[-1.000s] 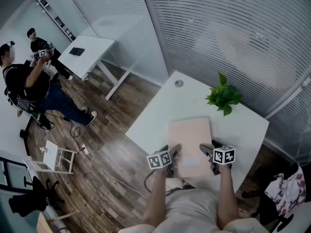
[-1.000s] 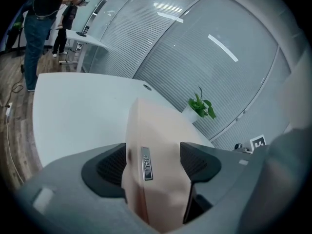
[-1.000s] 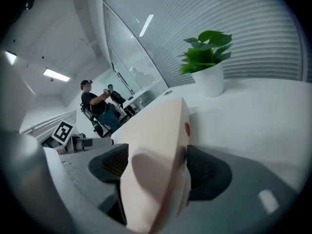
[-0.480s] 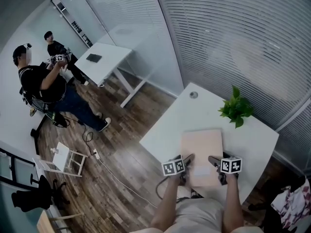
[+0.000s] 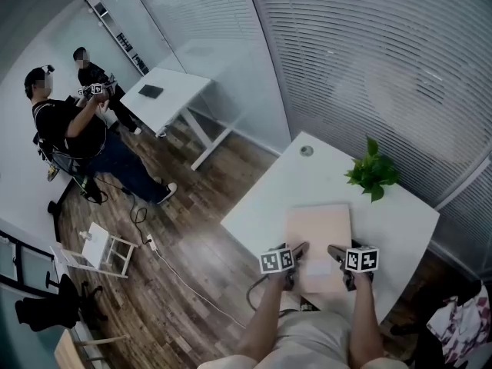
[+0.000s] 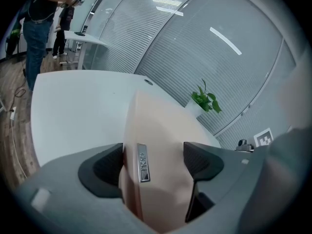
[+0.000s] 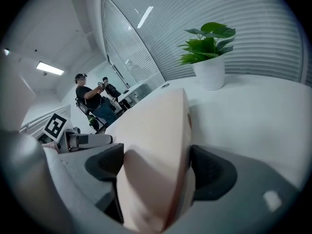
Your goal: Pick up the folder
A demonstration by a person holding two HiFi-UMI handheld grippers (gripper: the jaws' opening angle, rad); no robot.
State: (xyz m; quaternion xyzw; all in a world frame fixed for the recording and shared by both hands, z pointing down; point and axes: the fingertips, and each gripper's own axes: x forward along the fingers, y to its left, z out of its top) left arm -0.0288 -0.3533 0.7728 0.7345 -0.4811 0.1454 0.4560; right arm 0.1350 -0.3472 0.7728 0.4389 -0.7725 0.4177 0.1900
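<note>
The head view has swung since a second ago. The white table (image 5: 269,198), with the folder (image 5: 319,233) and the potted plant (image 5: 373,174) on it, now sits lower and further right in the frame. The person in a black top (image 5: 61,125) and the second white table (image 5: 165,91) at the far left have slid rightward as well. The left gripper (image 6: 153,157) has its jaws opening, wider apart than a second ago, with the folder's near edge between them. The right gripper (image 7: 156,162) has likewise spread its jaws wider around that edge. The two grippers look a touch nearer together than before.
</note>
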